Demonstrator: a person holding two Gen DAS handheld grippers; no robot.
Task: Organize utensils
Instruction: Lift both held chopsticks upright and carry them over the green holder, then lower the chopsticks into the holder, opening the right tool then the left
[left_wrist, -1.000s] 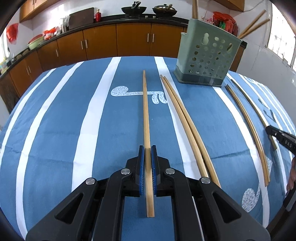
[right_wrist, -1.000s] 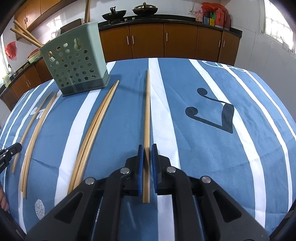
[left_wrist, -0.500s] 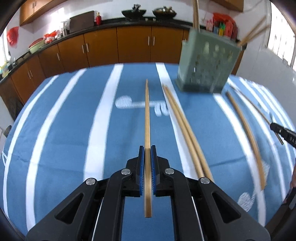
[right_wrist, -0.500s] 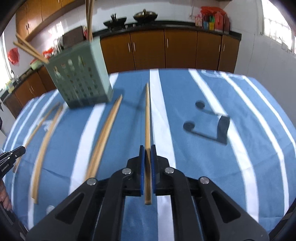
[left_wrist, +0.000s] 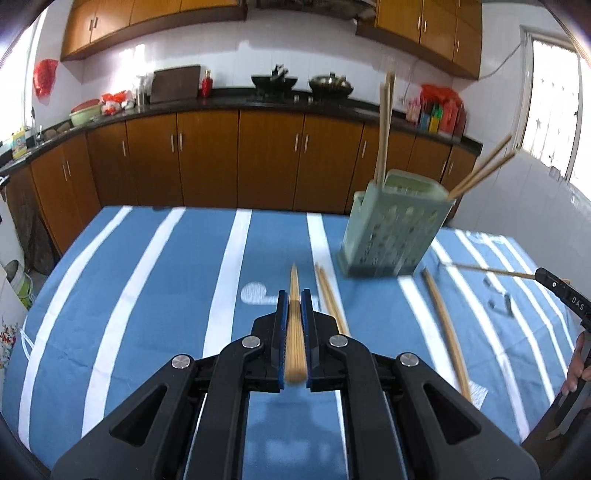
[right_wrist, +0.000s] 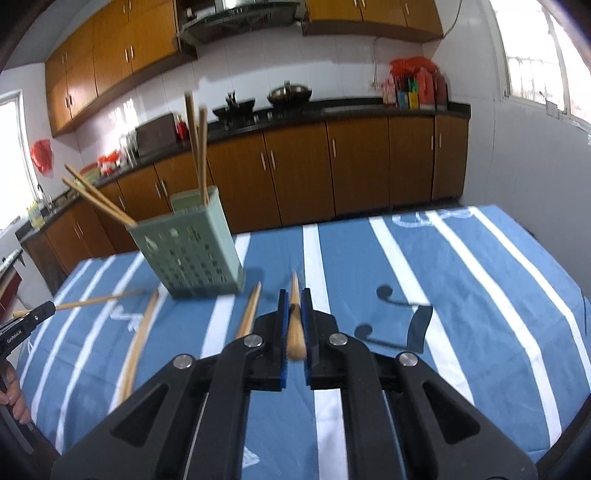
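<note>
My left gripper (left_wrist: 294, 295) is shut on a wooden chopstick (left_wrist: 294, 332), held above the blue striped tablecloth (left_wrist: 166, 295) and pointing away from me. My right gripper (right_wrist: 294, 293) is shut on a second chopstick (right_wrist: 295, 328), also lifted off the cloth. A green perforated utensil holder (left_wrist: 391, 236) (right_wrist: 188, 251) stands upright at the far side with several chopsticks in it. A pair of chopsticks (left_wrist: 330, 299) (right_wrist: 249, 312) lies between the grippers, and a longer stick (left_wrist: 447, 332) (right_wrist: 138, 339) lies beside it. Each view catches the other gripper's tip at its edge.
Brown kitchen cabinets (left_wrist: 207, 162) and a dark counter with woks (left_wrist: 275, 81) run behind the table. The table's far edge lies just behind the holder. A hand (left_wrist: 576, 365) shows at the right edge of the left wrist view.
Both grippers have risen from the cloth, each carrying its chopstick up with it. The views now tilt up toward the cabinets, and the holder looks further off.
</note>
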